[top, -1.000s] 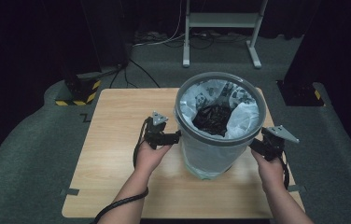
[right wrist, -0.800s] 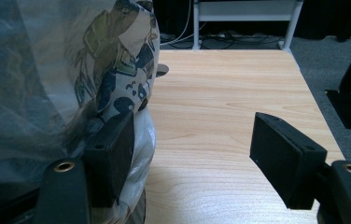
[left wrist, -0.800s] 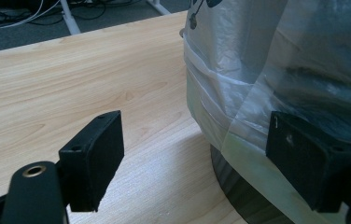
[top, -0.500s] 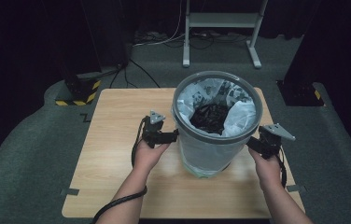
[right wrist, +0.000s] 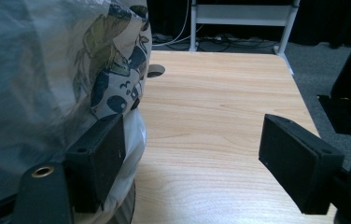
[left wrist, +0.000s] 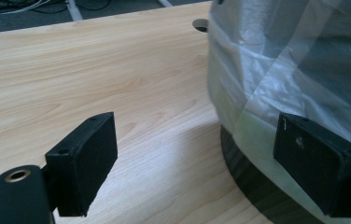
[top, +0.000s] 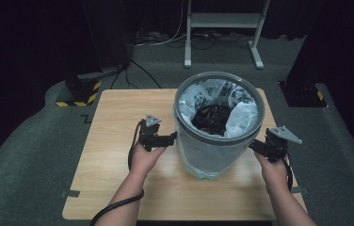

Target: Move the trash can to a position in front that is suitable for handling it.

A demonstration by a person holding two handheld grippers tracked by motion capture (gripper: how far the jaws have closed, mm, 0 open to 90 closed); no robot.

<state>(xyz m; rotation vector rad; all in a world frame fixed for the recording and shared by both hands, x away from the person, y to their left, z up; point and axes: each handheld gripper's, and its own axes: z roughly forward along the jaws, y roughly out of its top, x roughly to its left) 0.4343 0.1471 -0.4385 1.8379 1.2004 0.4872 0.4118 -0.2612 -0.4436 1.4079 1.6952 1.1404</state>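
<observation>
A grey round bin with a clear, partly printed plastic liner stands on the wooden table, with something dark inside it. My left gripper sits at the bin's left side and my right gripper at its right side. Both pairs of jaws have just been opening and stand wide. In the left gripper view the left gripper shows the bin's wall by one jaw, not pinched. In the right gripper view the right gripper has bare table between its jaws, and the liner lies beside one jaw.
A metal stand and cables lie on the dark floor beyond the table. A yellow-and-black striped block sits off the table's far left corner. A small round hole shows in the tabletop near the bin.
The left gripper has drifted a little to the left, off the bin's side. The bin and the right hand stay about where they were.
</observation>
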